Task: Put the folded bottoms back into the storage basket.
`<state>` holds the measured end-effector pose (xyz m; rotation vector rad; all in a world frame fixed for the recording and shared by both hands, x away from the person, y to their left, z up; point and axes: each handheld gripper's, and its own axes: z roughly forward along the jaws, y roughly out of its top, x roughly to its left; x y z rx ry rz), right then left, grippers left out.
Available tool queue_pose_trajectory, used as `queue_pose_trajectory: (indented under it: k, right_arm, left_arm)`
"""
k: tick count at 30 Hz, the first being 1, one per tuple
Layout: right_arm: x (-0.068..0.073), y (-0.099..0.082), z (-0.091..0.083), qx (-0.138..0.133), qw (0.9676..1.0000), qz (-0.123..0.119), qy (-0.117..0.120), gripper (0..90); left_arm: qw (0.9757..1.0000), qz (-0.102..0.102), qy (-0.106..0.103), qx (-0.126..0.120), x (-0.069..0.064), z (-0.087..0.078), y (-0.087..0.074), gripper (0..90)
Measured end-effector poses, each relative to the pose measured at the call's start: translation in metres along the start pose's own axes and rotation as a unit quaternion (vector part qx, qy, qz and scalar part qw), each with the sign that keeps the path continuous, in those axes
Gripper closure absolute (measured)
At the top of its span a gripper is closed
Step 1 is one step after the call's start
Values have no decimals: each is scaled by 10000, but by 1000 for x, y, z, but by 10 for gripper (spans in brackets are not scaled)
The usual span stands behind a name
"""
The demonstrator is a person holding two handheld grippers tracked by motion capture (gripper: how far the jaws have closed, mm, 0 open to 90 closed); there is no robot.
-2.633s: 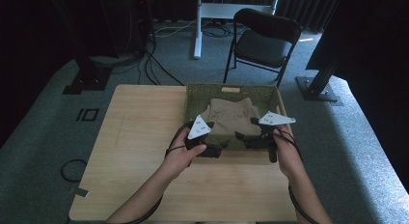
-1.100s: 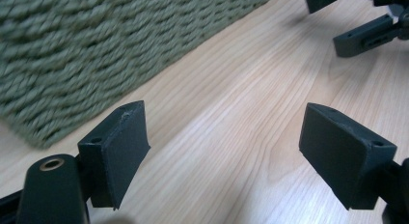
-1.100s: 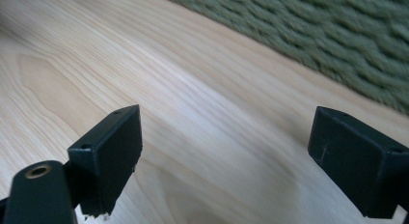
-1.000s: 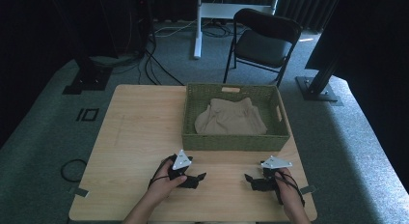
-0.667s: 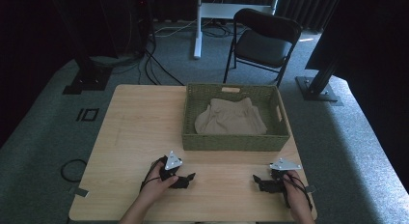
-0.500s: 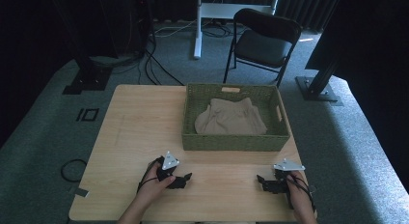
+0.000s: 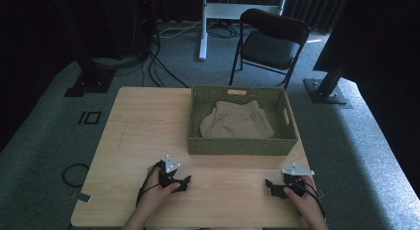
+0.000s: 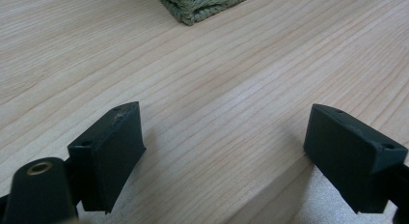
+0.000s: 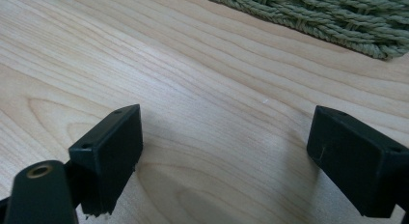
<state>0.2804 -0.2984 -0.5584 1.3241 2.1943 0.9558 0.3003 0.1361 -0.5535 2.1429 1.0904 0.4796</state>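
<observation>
Both grippers down on the table (image 7: pixel 148 121) near-side of the basket (image 7: pixel 242 145), jaws wide apart w/ nothing btwn them. Left gripper (image 7: pixel 182 182) off its near-left corner, right gripper (image 7: pixel 271 186) off its near-right. Beige cloth (image 7: pixel 236 123) bunched inside basket. Looks like a rest/finish pose; next move prob. just letting go.

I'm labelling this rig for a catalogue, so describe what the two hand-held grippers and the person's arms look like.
Both grippers are black. The left gripper and the right gripper each carry a grey three-cornered plate on top, and thin black cables trail back over the hands. Seen close, each jaw ends in a blocky black pad with small holes, and a brass-coloured ring sits at the lower left. The forearms look bare, with no sleeves in sight.
</observation>
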Motion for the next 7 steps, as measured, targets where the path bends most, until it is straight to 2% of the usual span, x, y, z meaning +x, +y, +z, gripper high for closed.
queue_pose_trajectory:
  k: [2, 7]
  right_arm:
    - [0, 0, 1, 3, 10000, -14, 14, 110]
    - [0, 1, 2, 4, 10000, 4, -6, 108]
  left_arm:
    - [9999, -78, 64, 24, 1, 1, 0, 106]
    - [9999, -94, 89, 36, 1, 1, 0, 105]
